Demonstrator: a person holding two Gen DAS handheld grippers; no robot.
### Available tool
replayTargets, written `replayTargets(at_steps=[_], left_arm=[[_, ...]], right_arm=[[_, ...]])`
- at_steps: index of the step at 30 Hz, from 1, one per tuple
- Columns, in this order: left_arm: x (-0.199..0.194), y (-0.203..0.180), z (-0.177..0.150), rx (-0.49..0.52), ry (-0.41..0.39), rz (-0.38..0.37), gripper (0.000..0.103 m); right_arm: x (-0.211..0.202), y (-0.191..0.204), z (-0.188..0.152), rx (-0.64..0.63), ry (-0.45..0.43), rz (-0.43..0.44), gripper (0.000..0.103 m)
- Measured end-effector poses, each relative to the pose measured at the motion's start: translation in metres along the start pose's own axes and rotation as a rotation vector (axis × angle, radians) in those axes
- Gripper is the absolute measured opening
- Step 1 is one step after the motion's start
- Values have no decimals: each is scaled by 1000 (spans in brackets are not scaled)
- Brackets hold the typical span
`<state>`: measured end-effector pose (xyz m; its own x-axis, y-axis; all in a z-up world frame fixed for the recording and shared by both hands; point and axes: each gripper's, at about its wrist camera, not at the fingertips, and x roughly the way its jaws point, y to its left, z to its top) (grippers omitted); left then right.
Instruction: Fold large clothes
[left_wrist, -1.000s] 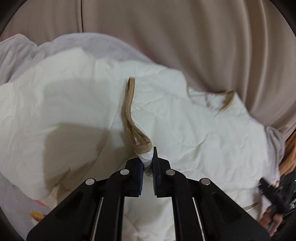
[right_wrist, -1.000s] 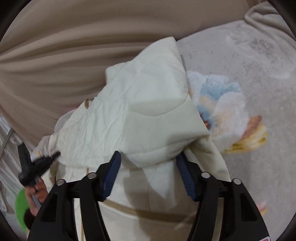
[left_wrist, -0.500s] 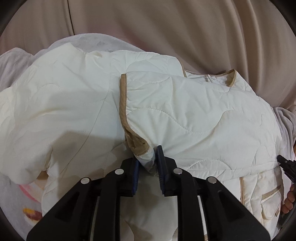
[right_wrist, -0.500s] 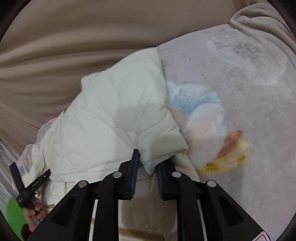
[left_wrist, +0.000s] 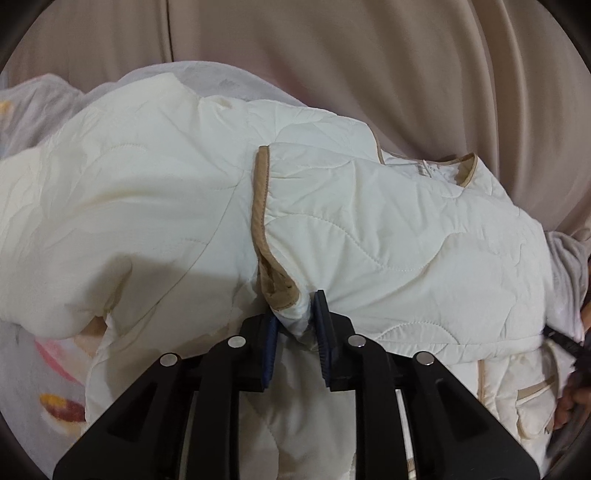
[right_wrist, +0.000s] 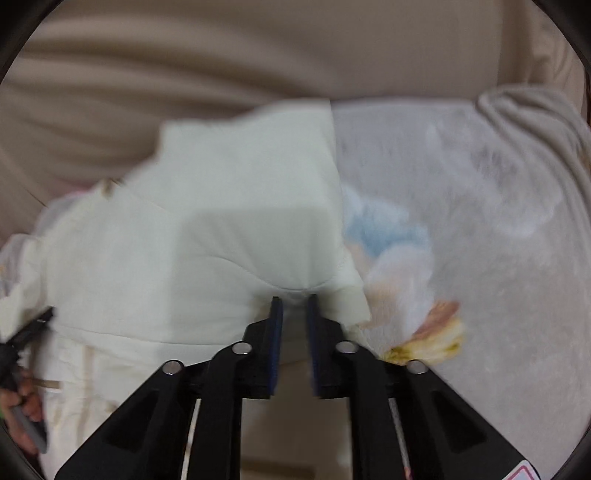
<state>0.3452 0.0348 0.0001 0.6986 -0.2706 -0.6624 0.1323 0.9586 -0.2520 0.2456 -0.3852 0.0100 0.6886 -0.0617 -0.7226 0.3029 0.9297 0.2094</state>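
While a cream quilted jacket (left_wrist: 388, 229) with tan binding lies spread over a pale grey floral blanket (right_wrist: 461, 206), a bunched fold of its fabric is pinched between the blue-padded fingers of the left gripper (left_wrist: 295, 321). That fold is taken just below the tan-trimmed edge (left_wrist: 260, 206) of the upper panel, which is laid across the lower layer of the garment. The tan-bound neckline (left_wrist: 465, 171) is seen at the far right of the jacket, near a beige curtain (left_wrist: 369, 55) that hangs behind everything. A patch pocket with tan trim (left_wrist: 535, 402) is visible at the lower right of the left wrist view, beside a hand that is only partly in frame.

From the right wrist view, which is blurred, the right gripper (right_wrist: 293, 317) is seen at the near edge of a folded cream panel of the jacket, close to its right corner. Its fingers are narrowly parted with cream fabric bulging between the pads, and the cloth appears to be gripped, though the blur leaves the contact less than certain. The blanket's blue and orange flower print (right_wrist: 406, 266) is exposed just to the right of that corner.
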Motion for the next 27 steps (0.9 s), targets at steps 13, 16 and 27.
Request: replayTargets(at_steps=[13, 16, 27], left_arm=[[-127, 171, 12, -433, -249, 242, 91], [-143, 234, 13, -543, -277, 422, 91], [-105, 304, 58, -528, -186, 516, 9]], right_arm=[[-9, 23, -4, -107, -63, -125, 8], [-8, 27, -6, -129, -67, -152, 9], [-9, 30, -9, -144, -69, -175, 9]])
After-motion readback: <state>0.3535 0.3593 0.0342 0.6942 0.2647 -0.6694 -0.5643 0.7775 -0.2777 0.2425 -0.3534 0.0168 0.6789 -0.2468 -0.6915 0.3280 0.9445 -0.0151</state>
